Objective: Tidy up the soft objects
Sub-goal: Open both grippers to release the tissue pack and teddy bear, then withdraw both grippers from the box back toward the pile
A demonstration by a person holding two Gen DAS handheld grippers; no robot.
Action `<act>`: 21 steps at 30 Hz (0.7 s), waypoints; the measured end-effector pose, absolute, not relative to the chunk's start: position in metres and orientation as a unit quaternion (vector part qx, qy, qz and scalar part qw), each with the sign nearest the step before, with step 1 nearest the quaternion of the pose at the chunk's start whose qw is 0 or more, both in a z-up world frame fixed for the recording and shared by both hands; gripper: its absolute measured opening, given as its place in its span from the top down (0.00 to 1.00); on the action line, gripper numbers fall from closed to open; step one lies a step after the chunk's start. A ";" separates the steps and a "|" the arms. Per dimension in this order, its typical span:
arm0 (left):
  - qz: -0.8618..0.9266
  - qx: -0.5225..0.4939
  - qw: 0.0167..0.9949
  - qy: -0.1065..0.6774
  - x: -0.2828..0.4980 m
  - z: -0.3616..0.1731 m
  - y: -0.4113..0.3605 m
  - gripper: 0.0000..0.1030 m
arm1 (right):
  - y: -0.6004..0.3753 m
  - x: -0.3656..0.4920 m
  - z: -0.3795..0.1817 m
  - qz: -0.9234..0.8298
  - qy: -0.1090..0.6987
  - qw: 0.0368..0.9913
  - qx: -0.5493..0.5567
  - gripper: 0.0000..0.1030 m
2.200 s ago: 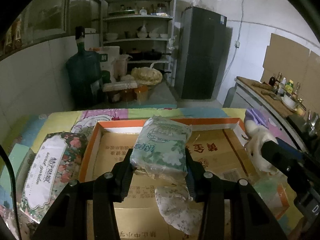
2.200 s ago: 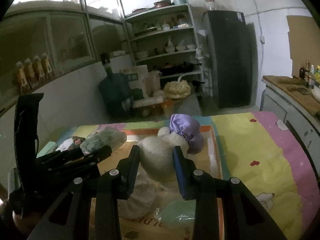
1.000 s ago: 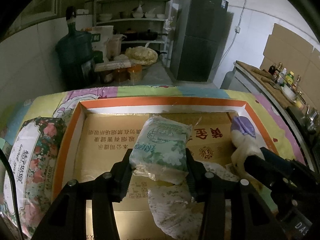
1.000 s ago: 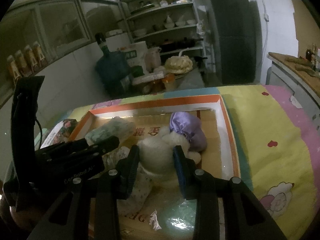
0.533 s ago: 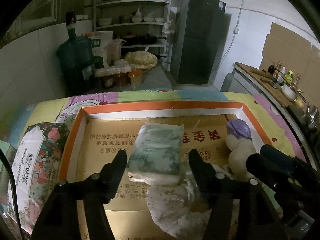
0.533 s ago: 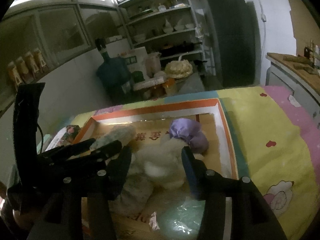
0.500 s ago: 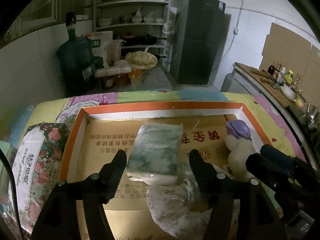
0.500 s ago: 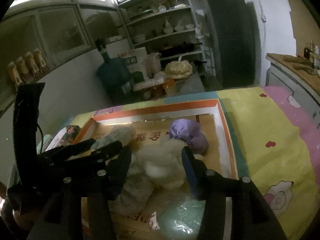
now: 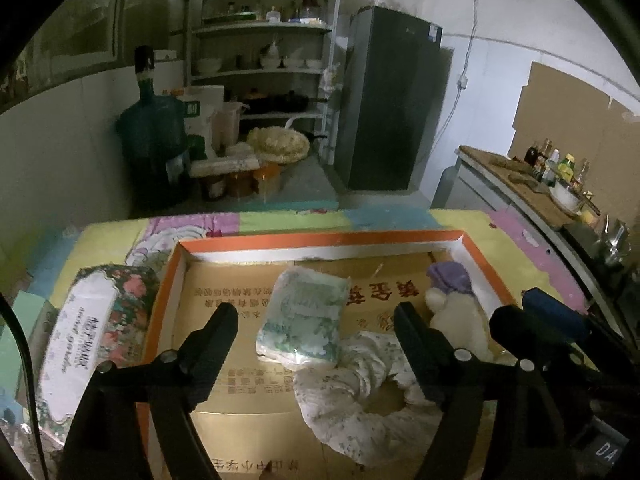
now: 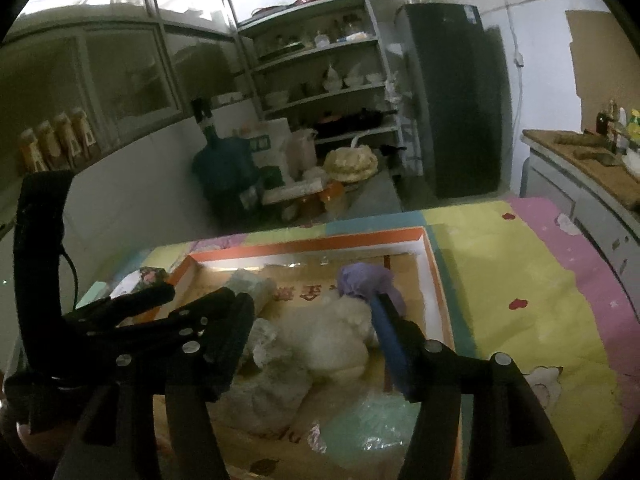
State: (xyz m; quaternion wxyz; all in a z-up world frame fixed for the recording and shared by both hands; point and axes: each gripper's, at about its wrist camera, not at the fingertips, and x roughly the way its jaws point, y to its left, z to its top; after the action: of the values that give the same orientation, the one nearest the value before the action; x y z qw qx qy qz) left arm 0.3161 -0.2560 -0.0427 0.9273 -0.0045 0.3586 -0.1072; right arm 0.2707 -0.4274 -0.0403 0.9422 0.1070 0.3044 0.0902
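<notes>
Soft things are lying in a flat cardboard tray [image 9: 182,276] with an orange and white rim. A green and white tissue pack [image 9: 306,316] is lying flat near the middle of the tray floor. Its print is too small to read. Red Chinese letters are showing on the brown floor beside it, and I cannot read them. A flowery cloth roll [image 9: 352,392] is curling against the pack's near end. A white fluffy toy [image 9: 456,320] with a purple cap [image 9: 450,278] is lying at the right side of the tray, close to the right wall.

A flowery tissue box [image 9: 84,336] with a white label is sitting just outside the tray's left wall. The curly writing on it is too blurry to read.

The left gripper [image 9: 316,320] is hanging over the pack with its jaws wide apart. They have just been opening, and the pack is lying loose between them, not touched. The right gripper [image 10: 312,320] has also just been opening. Its jaws are standing apart on both sides of the fluffy toy, with the blue pad just beside the purple cap.

The far left part of the tray floor is bare. The tray is sitting on a bright cartoon cloth [image 10: 520,272] in yellow and pink. Behind it are shelves [image 9: 264,32] with bowls, a big water bottle [image 9: 154,140] and a dark fridge [image 9: 392,100].
</notes>
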 end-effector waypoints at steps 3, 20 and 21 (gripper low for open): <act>-0.109 -0.006 0.931 0.348 0.309 -0.035 -0.253 0.21 | -0.425 0.263 -0.032 0.086 0.293 0.946 0.105 0.32; -0.108 -0.003 0.951 0.290 0.264 0.009 -0.224 0.18 | -0.397 0.217 0.008 0.067 0.247 0.963 0.089 0.29; -0.107 -0.003 0.952 0.288 0.262 0.011 -0.221 0.18 | -0.395 0.215 0.010 0.067 0.245 0.963 0.088 0.29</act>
State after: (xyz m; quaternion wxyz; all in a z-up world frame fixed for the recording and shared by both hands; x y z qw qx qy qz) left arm 0.2615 -0.2212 0.0110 0.9517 -0.0033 0.2878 -0.1068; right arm 0.2151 -0.3952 0.0096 0.9631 0.0878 0.2454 0.0675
